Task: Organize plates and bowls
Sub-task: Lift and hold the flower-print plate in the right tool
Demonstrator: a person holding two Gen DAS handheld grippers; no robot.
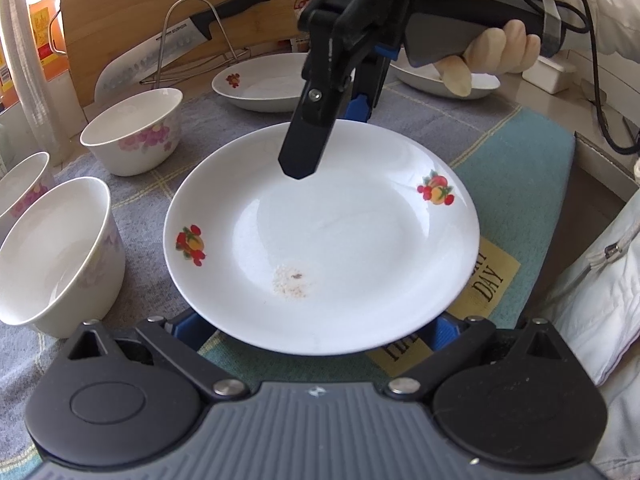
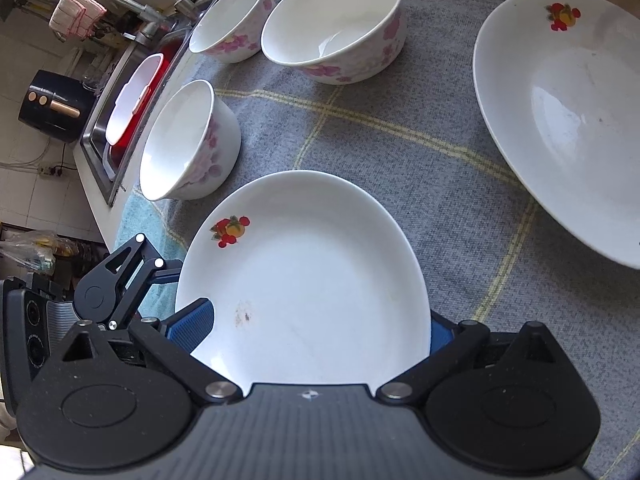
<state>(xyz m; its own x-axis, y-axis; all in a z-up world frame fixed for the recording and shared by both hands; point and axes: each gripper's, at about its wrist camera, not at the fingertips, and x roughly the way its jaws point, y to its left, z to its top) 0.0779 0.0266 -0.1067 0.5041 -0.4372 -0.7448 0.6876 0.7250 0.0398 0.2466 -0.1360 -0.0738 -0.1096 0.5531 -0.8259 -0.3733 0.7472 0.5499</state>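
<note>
A white plate with fruit prints [image 1: 320, 236] is held above the grey mat; it also shows in the right wrist view [image 2: 308, 280]. My left gripper [image 1: 316, 332] has its fingers under the plate's near rim, mostly hidden. My right gripper [image 1: 316, 128] grips the plate's far rim, one black finger [image 1: 304, 144] on top, blue pads [image 2: 192, 326] at the rim. Three flowered bowls [image 2: 188, 140] [image 2: 332, 24] [image 2: 230, 20] stand on the mat [image 2: 400, 120]. A second fruit-print plate [image 2: 560, 112] lies nearby, and another plate [image 1: 264, 84] farther back.
A sink [image 2: 120, 120] with a red basin lies left of the mat. A cutting board [image 1: 160, 8], a knife [image 1: 180, 40] and a wire rack [image 1: 200, 40] stand behind the bowls. A stack of plastic cups [image 1: 24, 60] stands at far left. A white dish [image 1: 440, 80] sits behind the right hand.
</note>
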